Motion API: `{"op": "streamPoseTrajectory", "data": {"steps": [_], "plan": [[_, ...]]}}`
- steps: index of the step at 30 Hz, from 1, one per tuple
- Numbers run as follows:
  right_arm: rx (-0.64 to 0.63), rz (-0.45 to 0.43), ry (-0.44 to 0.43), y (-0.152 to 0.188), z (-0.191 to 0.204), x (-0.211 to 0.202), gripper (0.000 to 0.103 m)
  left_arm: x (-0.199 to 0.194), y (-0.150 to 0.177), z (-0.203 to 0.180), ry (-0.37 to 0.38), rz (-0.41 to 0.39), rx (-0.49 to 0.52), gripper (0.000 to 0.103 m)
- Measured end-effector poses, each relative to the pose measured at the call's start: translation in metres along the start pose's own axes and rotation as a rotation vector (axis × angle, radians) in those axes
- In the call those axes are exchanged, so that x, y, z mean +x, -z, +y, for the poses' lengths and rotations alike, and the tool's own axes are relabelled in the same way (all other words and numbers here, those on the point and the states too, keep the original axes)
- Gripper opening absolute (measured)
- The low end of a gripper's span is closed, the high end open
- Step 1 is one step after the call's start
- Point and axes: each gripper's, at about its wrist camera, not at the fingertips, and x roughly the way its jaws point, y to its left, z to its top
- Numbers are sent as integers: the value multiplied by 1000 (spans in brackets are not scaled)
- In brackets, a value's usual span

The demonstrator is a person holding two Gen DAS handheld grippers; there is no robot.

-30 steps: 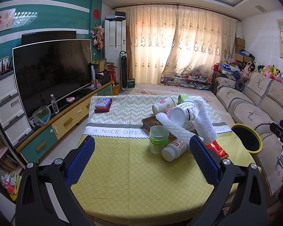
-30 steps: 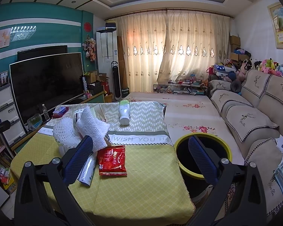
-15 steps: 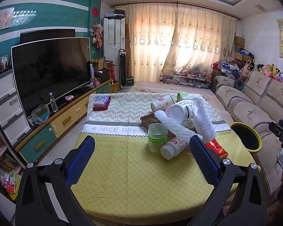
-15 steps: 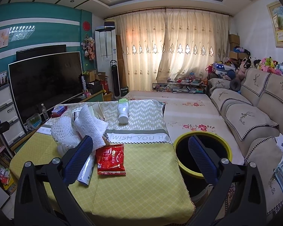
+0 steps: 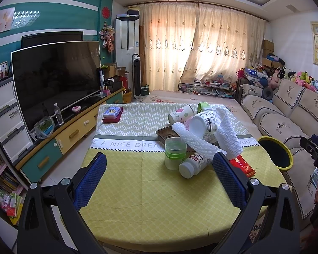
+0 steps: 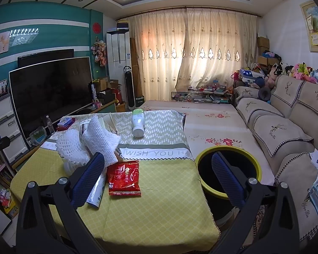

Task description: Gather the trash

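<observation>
Left gripper (image 5: 159, 177) jaws spread wide, nothing between them, held above the near yellow part of the table (image 5: 150, 201). Right gripper (image 6: 159, 176) jaws likewise wide apart and empty, over the table's near right corner. Trash sits clustered mid-table: green-lidded container (image 5: 175, 152) upright, white bottle (image 5: 194, 165) on its side touching it, white foam netting (image 5: 198, 142) draped over a large white jar (image 5: 204, 124). Red snack packet (image 6: 124, 178) lies flat just right of the netting. Another white bottle (image 6: 138, 125) lies farther back on the table. Yellow-rimmed bin (image 6: 229, 170) stands just beside the table's right edge.
</observation>
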Motion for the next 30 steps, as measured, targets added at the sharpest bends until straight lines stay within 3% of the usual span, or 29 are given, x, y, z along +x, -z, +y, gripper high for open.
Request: {"op": "streamPoseTrajectory", "data": {"steps": [30], "plan": [[2, 15, -1, 6, 0, 7, 97, 5, 2, -2, 3, 10, 3, 99]]}}
